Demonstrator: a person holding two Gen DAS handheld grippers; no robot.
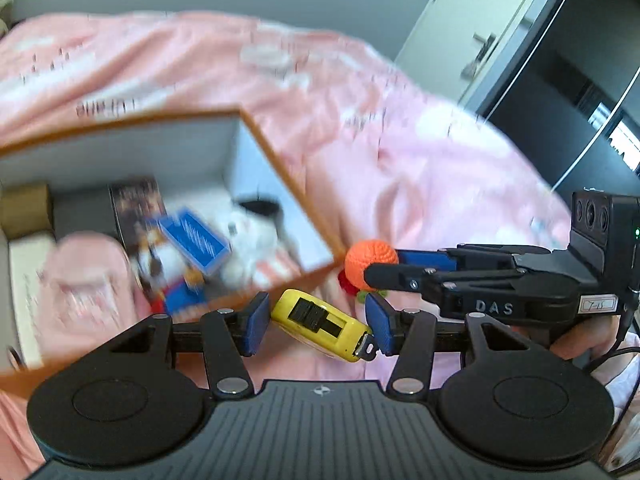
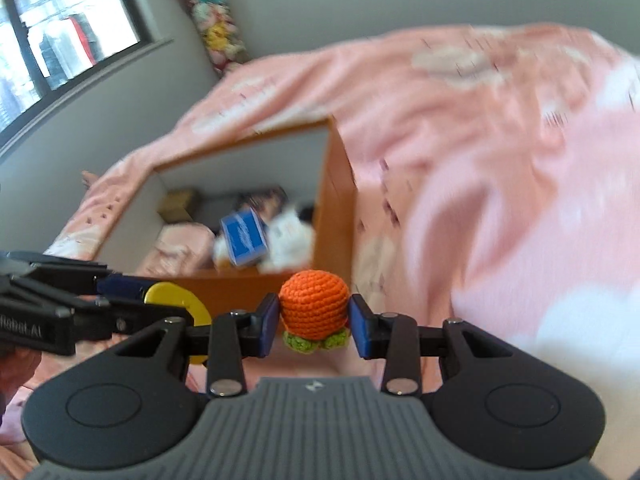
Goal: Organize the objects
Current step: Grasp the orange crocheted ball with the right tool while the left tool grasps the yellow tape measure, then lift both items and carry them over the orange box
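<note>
My left gripper (image 1: 316,322) is shut on a yellow tape measure (image 1: 320,324), held just outside the near right corner of an orange-rimmed box (image 1: 280,160). My right gripper (image 2: 314,320) is shut on an orange crocheted ball with green leaves (image 2: 313,306), held near the box's front wall (image 2: 240,286). In the left wrist view the right gripper (image 1: 384,270) and ball (image 1: 370,260) sit just right of the box corner. In the right wrist view the left gripper (image 2: 132,300) and the tape measure (image 2: 180,304) show at the left.
The box stands on a bed with a pink quilt (image 1: 400,140). Inside lie a blue card box (image 1: 196,242), a white and black plush (image 1: 256,232), a pink fabric item (image 1: 84,280), a dark printed pack (image 1: 136,204) and a brown carton (image 1: 24,210). A window (image 2: 52,28) is left, a dark wardrobe (image 1: 580,80) right.
</note>
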